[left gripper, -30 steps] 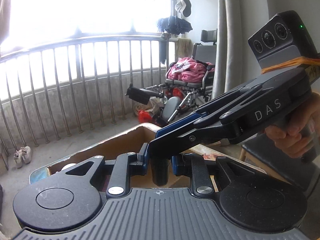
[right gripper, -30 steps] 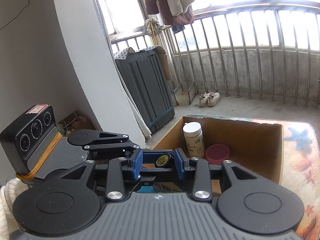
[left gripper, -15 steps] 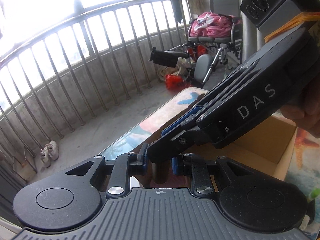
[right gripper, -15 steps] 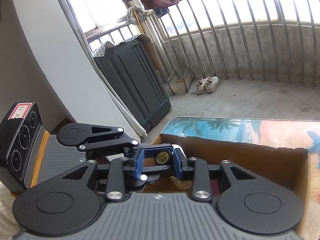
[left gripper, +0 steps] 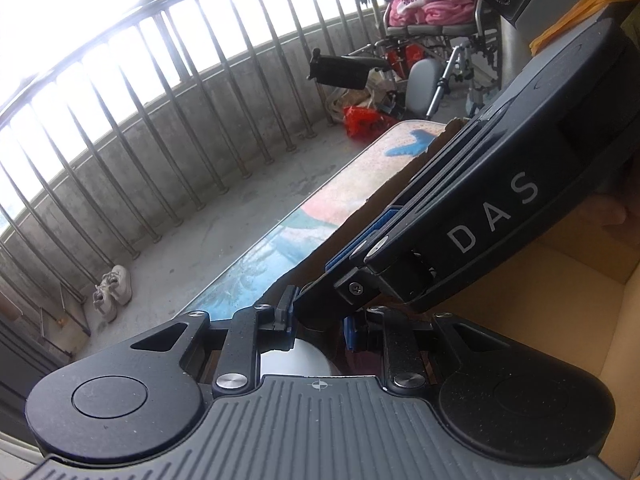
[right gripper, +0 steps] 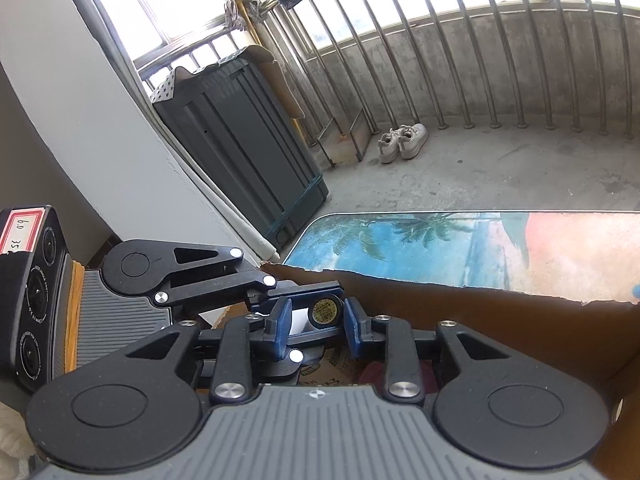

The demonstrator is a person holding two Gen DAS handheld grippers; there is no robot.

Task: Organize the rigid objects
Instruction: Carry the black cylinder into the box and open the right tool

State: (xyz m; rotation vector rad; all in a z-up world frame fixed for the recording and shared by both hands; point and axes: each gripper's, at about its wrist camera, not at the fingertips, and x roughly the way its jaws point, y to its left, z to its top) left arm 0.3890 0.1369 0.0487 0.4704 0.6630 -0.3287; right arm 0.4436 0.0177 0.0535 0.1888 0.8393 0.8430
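Both grippers hold one dark object low inside the brown cardboard box (right gripper: 500,320). My right gripper (right gripper: 316,322) has its blue pads against a black piece with a round gold sticker (right gripper: 326,310). My left gripper (left gripper: 318,326) is shut on the same dark object (left gripper: 320,318), mostly hidden by the right gripper's body (left gripper: 496,216) crossing in front. A white bottle cap (left gripper: 296,360) shows just below the left fingers. The left gripper's body shows in the right wrist view (right gripper: 176,272).
The box stands on a glass table with a beach print (right gripper: 420,240). Beyond lie the balcony floor, railing (left gripper: 160,92), white shoes (right gripper: 404,142), a dark cabinet (right gripper: 240,152) and a wheelchair with pink cloth (left gripper: 432,8).
Both grippers have tipped forward and sunk lower into the box together. The white bottle and pink lid seen a second ago are now under the grippers.
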